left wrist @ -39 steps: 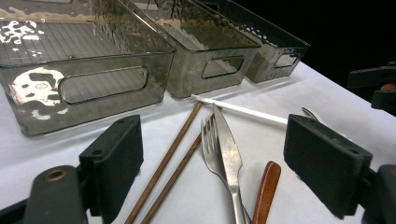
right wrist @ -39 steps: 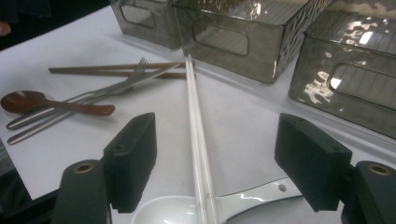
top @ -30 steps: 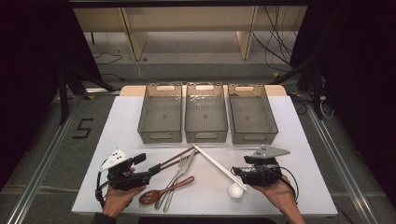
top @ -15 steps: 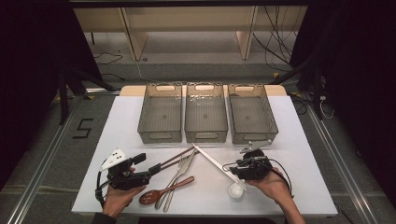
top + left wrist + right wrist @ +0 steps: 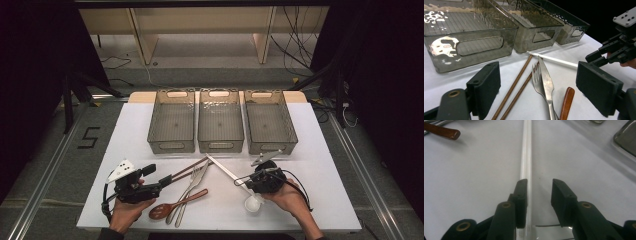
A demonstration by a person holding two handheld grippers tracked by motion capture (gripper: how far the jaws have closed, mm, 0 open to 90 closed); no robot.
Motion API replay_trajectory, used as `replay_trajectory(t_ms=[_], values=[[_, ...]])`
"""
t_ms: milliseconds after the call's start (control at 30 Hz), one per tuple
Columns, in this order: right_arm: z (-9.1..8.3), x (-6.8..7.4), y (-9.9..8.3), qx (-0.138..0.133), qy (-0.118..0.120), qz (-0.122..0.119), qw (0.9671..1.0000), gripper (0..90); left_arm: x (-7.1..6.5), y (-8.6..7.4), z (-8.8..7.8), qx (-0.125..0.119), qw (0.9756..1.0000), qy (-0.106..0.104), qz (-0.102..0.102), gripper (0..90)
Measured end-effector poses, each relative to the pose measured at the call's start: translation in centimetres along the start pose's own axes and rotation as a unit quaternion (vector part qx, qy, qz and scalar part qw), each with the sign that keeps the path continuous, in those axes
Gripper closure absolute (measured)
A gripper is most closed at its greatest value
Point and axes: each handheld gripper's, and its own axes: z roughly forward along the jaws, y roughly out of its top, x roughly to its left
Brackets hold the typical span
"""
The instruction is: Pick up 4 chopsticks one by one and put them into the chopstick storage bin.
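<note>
Jaws of the right gripper have just been closing, part open astride the white spoon handle at lower centre, not yet gripping. Centre the handle before clamping. Left gripper stands wide open, empty.

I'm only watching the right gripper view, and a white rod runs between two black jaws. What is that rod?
Observer: It's the handle of a white spoon; its round bowl lies by the person's right hand. The right gripper has just been closing its jaws, with the handle between them but not clamped.
Operator: And the brown tip at the upper left?
Observer: That's a wooden spoon, lying beside a fork and a knife.
Operator: What's the grey corner?
Observer: One of three empty grey bins, set in a row at the table's far side.
</note>
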Motion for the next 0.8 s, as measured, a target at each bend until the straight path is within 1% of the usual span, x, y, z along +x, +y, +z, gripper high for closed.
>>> replay_trajectory(t_ms=[233, 333, 433, 600, 633, 667, 733, 800], values=[[0.2, 0.0, 0.1, 0.007, 0.006, 0.001, 1.0000, 70.1, 0.0, 0.0, 0.0, -0.001, 1.0000, 0.000, 0.000, 19.3], [0.5, 0.1, 0.1, 0.019, 0.001, -0.003, 0.9998, 70.6, 0.0, 0.0, 0.0, -0.001, 1.0000, 0.000, 0.000, 19.3], [0.7, 0.0, 0.2, 0.023, 0.001, 0.000, 0.9997, 74.2, 0.0, 0.0, 0.0, -0.002, 1.0000, 0.000, 0.000, 19.3], [1.0, 0.0, 0.3, 0.033, 0.002, 0.003, 0.9995, 75.1, 0.0, 0.0, 0.0, -0.002, 1.0000, 0.000, -0.001, 19.3], [1.2, 0.0, 0.4, 0.037, -0.001, 0.004, 0.9993, 77.2, 0.0, 0.0, 0.0, -0.002, 1.0000, 0.001, -0.001, 19.3], [1.2, 0.0, 0.4, 0.037, -0.001, 0.004, 0.9993, 77.2, 0.0, 0.0, 0.0, -0.002, 1.0000, 0.001, -0.001, 19.3], [1.3, 0.0, 0.4, 0.039, -0.002, 0.005, 0.9992, 80.7, 0.0, 0.0, 0.0, -0.002, 1.0000, 0.001, -0.001, 19.3], [1.4, 0.0, 0.4, 0.043, -0.001, 0.008, 0.9990, 81.8, 0.0, 0.0, 0.0, -0.001, 1.0000, 0.001, 0.000, 19.3]])
